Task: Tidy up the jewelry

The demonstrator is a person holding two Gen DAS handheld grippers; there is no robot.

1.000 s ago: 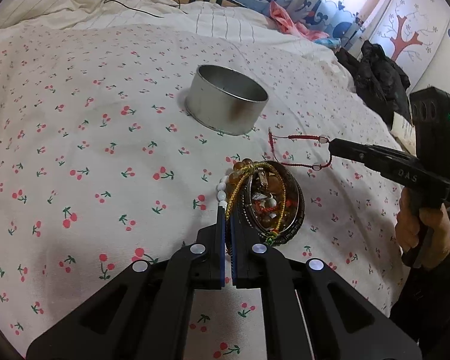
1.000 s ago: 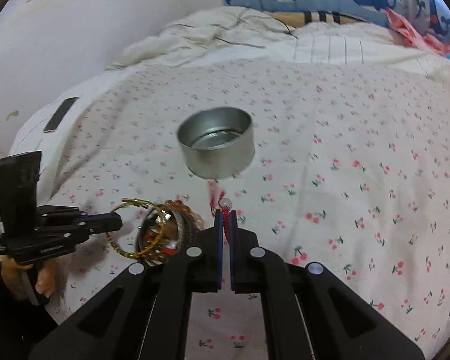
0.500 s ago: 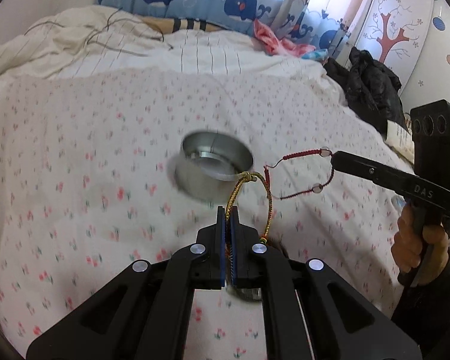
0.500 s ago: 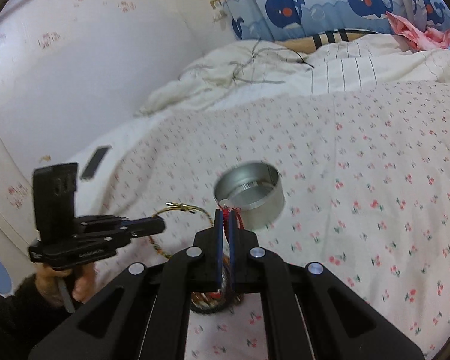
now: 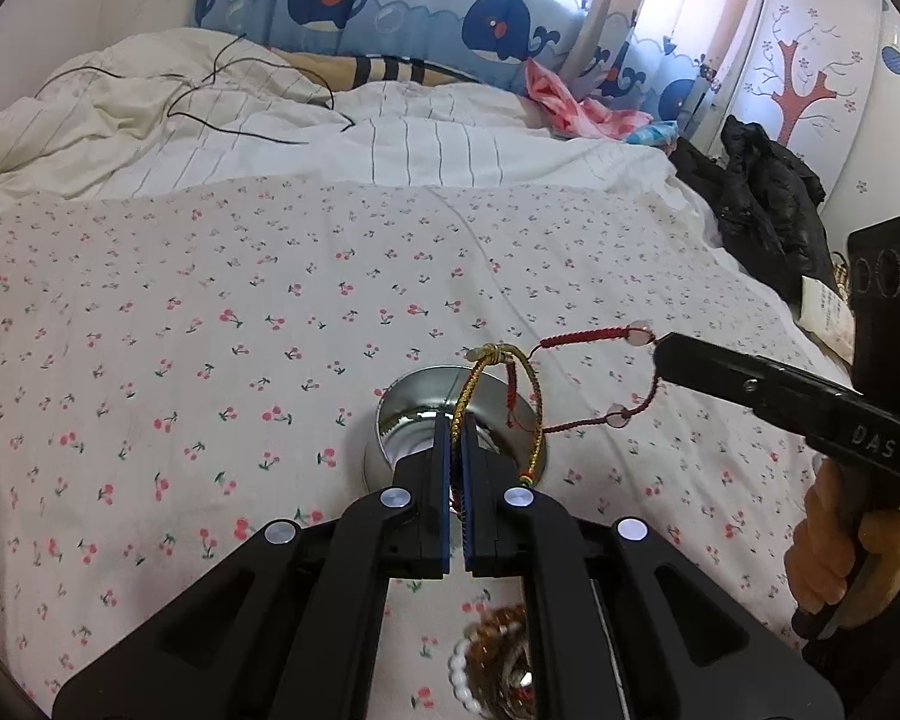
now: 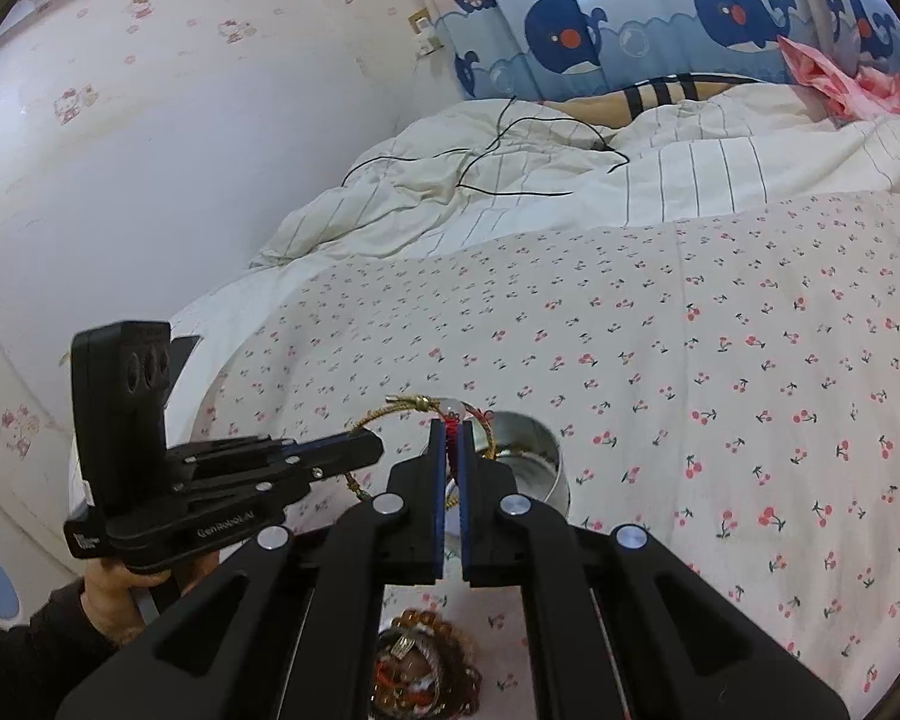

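Observation:
My left gripper [image 5: 456, 420] is shut on a gold cord bracelet [image 5: 534, 396] and holds it in the air above the round metal tin [image 5: 408, 426]. My right gripper [image 6: 448, 426] is shut on a red string bracelet [image 5: 582, 337] with clear beads, also lifted; its loop hooks through the gold one. In the left wrist view the right gripper [image 5: 660, 354] comes in from the right. In the right wrist view the left gripper [image 6: 375, 447] comes in from the left, beside the tin [image 6: 534, 468]. A pile of beaded jewelry [image 6: 426, 666] lies on the bed below both grippers and also shows in the left wrist view [image 5: 498, 660].
The cherry-print sheet [image 5: 210, 330] covers the bed. A rumpled white striped duvet [image 5: 240, 120] with a black cable [image 5: 258, 90] lies at the far end. Dark clothes [image 5: 762, 204] sit at the bed's right side. A wall [image 6: 150, 150] bounds the left.
Both grippers have risen off the bed with their bracelets, pulling them out of the jewelry pile. The tin now sits under the grippers and the pile has dropped to the bottom edge.

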